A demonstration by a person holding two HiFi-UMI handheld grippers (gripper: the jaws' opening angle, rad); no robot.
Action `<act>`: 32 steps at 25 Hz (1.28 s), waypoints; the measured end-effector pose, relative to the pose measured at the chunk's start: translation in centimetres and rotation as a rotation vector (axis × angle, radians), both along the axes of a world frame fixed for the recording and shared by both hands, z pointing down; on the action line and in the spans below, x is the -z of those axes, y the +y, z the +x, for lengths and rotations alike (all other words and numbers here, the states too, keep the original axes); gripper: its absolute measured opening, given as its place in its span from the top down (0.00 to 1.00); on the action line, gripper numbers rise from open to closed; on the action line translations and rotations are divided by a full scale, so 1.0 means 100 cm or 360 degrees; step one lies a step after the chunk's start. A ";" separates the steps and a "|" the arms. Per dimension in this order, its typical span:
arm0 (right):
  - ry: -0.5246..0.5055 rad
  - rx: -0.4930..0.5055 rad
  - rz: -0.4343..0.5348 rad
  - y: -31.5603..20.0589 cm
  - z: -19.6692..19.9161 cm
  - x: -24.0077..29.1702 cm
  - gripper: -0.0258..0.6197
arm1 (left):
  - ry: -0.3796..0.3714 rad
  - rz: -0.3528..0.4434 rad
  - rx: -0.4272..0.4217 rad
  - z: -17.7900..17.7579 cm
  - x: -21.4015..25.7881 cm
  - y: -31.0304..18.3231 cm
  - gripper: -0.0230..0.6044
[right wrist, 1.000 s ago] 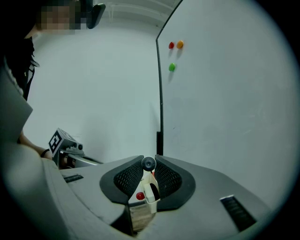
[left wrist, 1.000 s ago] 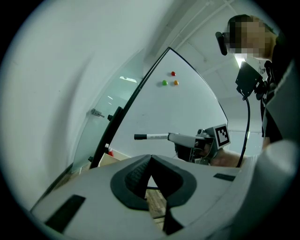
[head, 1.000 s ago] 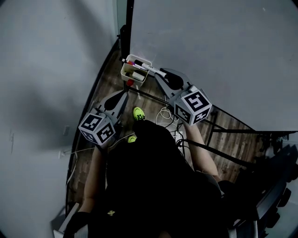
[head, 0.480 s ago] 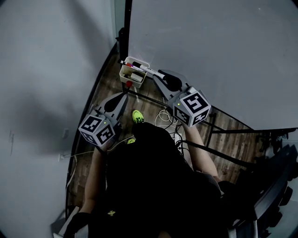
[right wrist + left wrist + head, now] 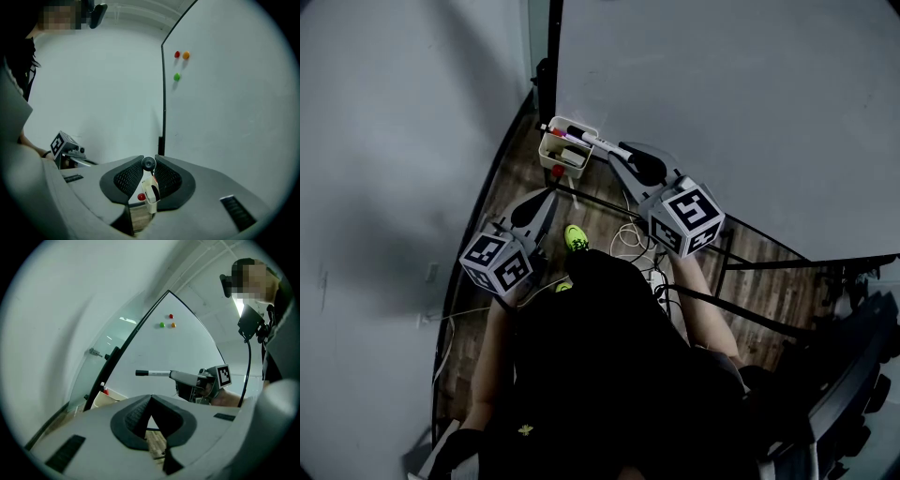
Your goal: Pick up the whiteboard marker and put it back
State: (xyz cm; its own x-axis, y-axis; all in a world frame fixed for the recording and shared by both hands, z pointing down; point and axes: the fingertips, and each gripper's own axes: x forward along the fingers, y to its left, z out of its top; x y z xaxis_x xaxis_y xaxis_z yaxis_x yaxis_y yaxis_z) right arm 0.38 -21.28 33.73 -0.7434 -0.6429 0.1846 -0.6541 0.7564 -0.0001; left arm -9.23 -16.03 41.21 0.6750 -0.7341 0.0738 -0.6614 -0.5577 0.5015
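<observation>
Right tongs (image 5: pixel 148 162) clench one whiteboard marker (image 5: pixel 591 141); left tongs (image 5: pixel 151 398) pinched shut, empty; three magnets (image 5: pixel 177 55) on whiteboard (image 5: pixel 225 117).

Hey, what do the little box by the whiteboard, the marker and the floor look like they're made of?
The box is probably plastic: cream, matte, with thin walls that look moulded. The marker is likely plastic too, a smooth white barrel with a black cap. The floor looks like wood or wood-look laminate, brown planks with visible seams; I can't tell which.
</observation>
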 end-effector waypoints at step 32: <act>0.0042 -0.0005 -0.0061 0.019 0.006 -0.002 0.86 | 0.0023 -0.0025 0.0025 0.002 0.021 0.044 0.91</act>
State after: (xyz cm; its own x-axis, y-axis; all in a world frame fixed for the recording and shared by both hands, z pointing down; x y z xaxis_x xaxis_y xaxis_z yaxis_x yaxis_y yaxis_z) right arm 0.99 -19.41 33.93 -0.7360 -0.6372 0.2286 -0.6567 0.7541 -0.0120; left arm -8.99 -11.63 39.11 0.6642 -0.7437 0.0757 -0.6628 -0.5390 0.5198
